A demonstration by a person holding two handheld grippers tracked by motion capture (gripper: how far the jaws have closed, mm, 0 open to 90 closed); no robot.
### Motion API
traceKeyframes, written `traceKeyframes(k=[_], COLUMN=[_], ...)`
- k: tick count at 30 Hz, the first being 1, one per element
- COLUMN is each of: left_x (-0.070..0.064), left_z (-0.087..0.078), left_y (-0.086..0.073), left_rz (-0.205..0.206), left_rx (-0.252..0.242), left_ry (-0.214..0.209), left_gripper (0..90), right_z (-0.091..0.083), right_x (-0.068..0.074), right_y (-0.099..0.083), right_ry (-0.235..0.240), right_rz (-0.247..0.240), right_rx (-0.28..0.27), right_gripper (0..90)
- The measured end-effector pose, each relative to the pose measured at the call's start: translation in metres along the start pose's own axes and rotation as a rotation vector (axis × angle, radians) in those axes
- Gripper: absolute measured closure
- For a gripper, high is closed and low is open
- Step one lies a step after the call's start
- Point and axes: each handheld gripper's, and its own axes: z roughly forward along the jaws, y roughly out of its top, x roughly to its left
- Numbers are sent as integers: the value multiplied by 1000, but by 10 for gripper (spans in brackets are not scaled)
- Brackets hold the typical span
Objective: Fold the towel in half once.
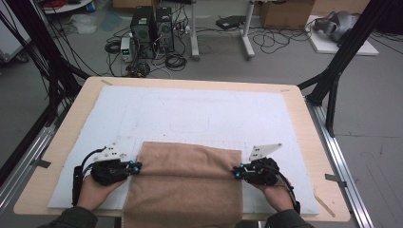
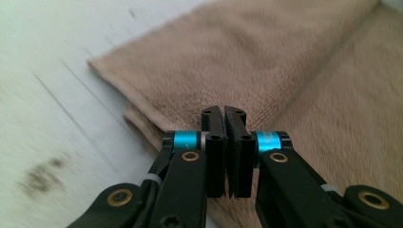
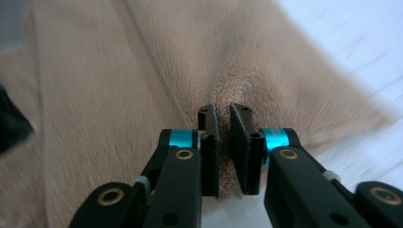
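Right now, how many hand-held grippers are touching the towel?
2. The left hand-held gripper is shut on the left edge of the brown towel; the right hand-held gripper is shut on its right edge.

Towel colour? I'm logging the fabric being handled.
Plain light brown, no pattern; the towel shows best in the high view.

towel (image 1: 185, 185) near edge cut off at frame bottom, forearms cropped, right gripper view motion-blurred
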Motion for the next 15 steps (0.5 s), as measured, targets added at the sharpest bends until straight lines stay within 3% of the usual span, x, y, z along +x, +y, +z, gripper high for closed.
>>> traceKeyframes(k=[2,3,7,10,13,15], left_x=[2,4,6,9,15,23], left_z=[1,-1,-8,-8,2,13], left_y=[-2,0,17,33,44,47], left_rz=[-9,-15,-26,-2,29,9], left_rx=[12,4,-45,-72,-70,-63], left_ry=[-17,-27,-35,-12,35,44], left_gripper=[829,787,610,544,533,524], right_z=[5,5,-9,-15,-9,-1], right_x=[-1,-4,-8,-15,-28,-37], right_y=[-6,-7,4,15,24,29], right_ry=[16,34,18,-15,-37,-52], right_rz=[15,32,31,27,59,69], right_rx=[21,8,-47,-61,-66,-63], right_gripper=[742,712,620,590,565,526])
